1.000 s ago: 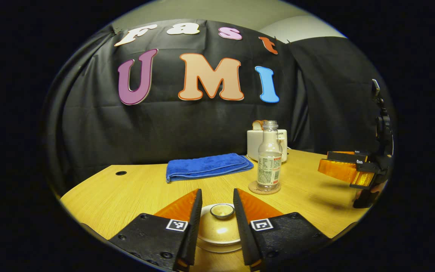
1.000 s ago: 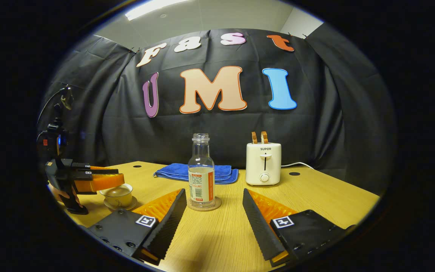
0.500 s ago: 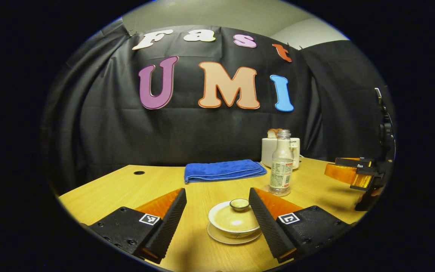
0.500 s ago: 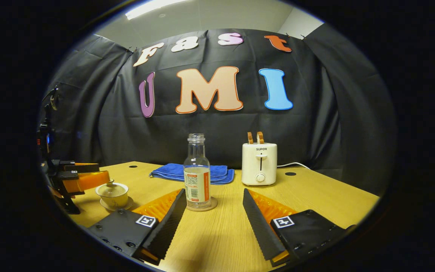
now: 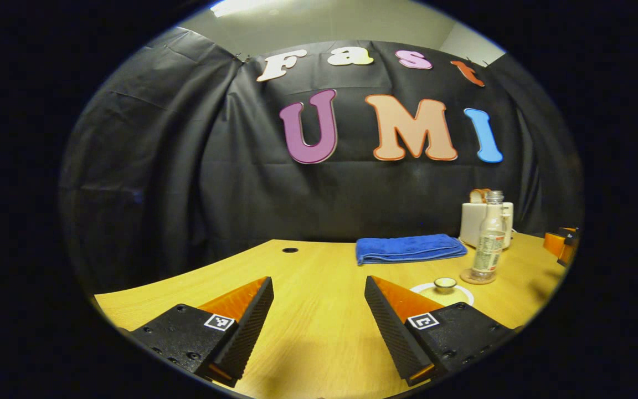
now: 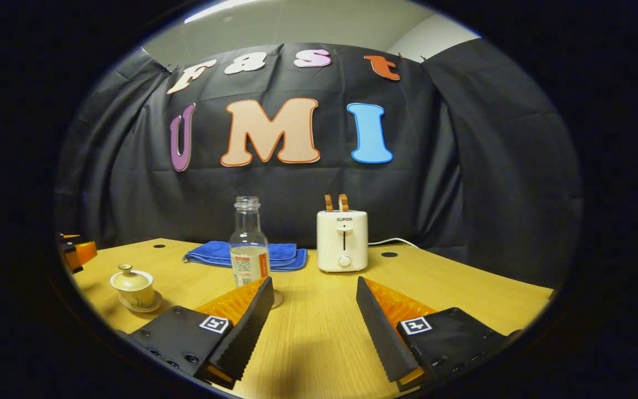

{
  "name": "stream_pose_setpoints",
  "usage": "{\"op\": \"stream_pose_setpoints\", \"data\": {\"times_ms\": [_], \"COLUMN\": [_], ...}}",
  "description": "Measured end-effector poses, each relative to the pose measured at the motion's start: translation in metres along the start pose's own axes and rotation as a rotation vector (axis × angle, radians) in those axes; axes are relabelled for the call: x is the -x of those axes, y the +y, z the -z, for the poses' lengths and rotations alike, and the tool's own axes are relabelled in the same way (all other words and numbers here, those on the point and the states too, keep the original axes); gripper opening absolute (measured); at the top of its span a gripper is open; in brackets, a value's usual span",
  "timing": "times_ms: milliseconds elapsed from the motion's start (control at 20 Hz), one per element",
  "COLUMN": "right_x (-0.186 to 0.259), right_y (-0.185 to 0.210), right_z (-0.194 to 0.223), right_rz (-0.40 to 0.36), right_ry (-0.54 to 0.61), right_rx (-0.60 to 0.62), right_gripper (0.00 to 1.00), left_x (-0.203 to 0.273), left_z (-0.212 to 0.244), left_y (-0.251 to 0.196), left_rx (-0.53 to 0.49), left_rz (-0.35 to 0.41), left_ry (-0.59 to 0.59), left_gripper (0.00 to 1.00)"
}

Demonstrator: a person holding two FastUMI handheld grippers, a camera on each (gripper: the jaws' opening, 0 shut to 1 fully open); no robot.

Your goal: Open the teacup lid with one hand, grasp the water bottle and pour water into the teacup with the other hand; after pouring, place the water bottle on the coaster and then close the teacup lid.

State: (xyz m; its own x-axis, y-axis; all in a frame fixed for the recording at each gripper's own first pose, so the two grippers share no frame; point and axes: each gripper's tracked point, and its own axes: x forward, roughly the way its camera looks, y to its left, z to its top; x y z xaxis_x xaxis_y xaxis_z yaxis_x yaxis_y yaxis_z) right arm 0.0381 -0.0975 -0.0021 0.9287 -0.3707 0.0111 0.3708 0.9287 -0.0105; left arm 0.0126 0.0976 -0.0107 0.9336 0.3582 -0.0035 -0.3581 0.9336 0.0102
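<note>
Both grippers released, holding nothing. Left gripper [image 5: 319, 327] points left of teacup [image 6: 132, 287]; lid [image 5: 444, 284] on, beyond its right finger. Water bottle [image 6: 248, 249] upright on coaster [image 5: 477, 276], off right gripper [image 6: 314, 327] left finger. Task looks finished.

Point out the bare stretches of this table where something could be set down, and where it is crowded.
Bare wood lies ahead of the left tool, back to the blue towel, and right of the toaster toward the table edge. It is crowded where the lidded teacup, water bottle, towel and toaster cluster.
</note>
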Motion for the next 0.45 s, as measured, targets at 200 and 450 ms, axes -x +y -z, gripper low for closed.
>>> {"op": "stream_pose_setpoints", "data": {"times_ms": [200,450], "right_x": [0.001,0.002], "right_y": [-0.013,-0.016], "right_z": [-0.001,-0.001], "right_rz": [0.069,0.084], "right_ry": [-0.003,-0.004], "right_rx": [0.003,0.004], "right_gripper": [0.91,0.91], "left_x": [0.0,0.001], "left_z": [0.001,0.001], "left_y": [0.009,0.011], "left_rx": [-0.003,-0.001], "left_rz": [-0.058,-0.066], "left_ry": [0.0,-0.002], "left_gripper": [0.96,0.96]}}
